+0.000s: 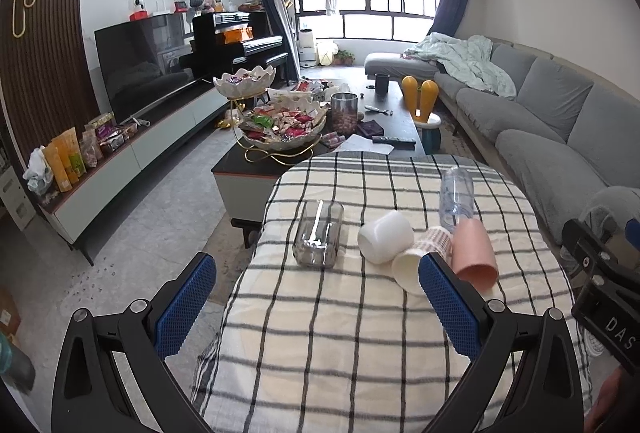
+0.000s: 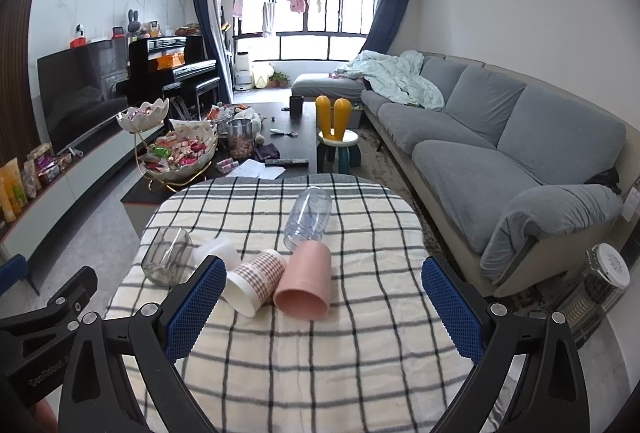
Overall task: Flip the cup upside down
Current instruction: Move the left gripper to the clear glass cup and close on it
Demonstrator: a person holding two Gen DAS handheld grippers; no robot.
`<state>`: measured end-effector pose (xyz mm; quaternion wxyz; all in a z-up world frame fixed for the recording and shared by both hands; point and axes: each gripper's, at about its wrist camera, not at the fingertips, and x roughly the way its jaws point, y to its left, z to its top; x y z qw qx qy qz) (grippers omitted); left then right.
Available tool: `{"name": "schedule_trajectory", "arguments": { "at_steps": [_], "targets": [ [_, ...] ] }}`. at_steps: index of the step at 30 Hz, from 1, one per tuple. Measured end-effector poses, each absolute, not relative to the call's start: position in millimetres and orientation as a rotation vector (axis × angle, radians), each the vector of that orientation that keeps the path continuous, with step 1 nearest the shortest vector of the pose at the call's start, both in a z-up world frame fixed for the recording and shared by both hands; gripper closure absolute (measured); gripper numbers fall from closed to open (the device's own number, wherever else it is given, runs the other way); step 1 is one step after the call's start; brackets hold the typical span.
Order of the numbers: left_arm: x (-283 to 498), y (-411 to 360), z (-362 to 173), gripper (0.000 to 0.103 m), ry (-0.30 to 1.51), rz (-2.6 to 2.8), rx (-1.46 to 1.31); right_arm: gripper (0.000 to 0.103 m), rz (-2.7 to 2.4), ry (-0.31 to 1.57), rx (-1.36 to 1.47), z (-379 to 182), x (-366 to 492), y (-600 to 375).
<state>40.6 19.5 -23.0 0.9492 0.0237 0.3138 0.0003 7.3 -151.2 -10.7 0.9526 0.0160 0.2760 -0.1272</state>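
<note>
Several cups lie on their sides on a checked tablecloth [image 1: 340, 333] [image 2: 320, 353]. From left to right: a clear glass [image 1: 319, 234] [image 2: 166, 256], a white cup [image 1: 385, 236] [image 2: 218, 251], a plaid paper cup [image 1: 420, 259] [image 2: 254, 283], a pink cup [image 1: 476, 255] [image 2: 306, 281] and a clear plastic cup [image 1: 456, 199] [image 2: 309, 218]. My left gripper [image 1: 316, 297] is open and empty, near side of the cups. My right gripper [image 2: 323, 303] is open and empty, with the pink cup just ahead between its fingers.
A dark coffee table [image 1: 320, 137] [image 2: 248, 153] with snack bowls and a jar stands beyond the cloth. A grey sofa [image 1: 540, 113] [image 2: 500, 153] runs along the right. A TV cabinet [image 1: 132, 149] lines the left. A yellow-eared stool [image 2: 338, 137] stands by the table.
</note>
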Motion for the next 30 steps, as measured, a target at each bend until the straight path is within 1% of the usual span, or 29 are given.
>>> {"name": "schedule_trajectory", "arguments": {
  "at_steps": [1, 5, 10, 20, 30],
  "targets": [
    [45.5, 22.5, -22.5, 0.0, 0.632, -0.004, 0.044, 0.004, -0.257, 0.561, 0.036, -19.6, 15.8, -145.4],
    [67.2, 28.3, -28.5, 0.0, 0.619, -0.009, 0.052, 0.004, -0.256, 0.573, 0.033, -19.6, 33.9, -145.0],
    [102.8, 32.7, -47.6, 0.0, 0.644, -0.027, 0.064, 0.004, -0.266, 0.594, 0.019, -31.2, 61.8, -139.5],
    [175.0, 34.4, -109.0, 0.0, 0.733, -0.068, 0.096, 0.004, -0.296, 0.655, -0.007, -62.0, 124.1, -132.7],
    [216.9, 31.4, -152.5, 0.0, 0.808, -0.081, 0.134, 0.004, -0.288, 0.736, 0.011, -87.9, 155.2, -131.1]
  ]
}}
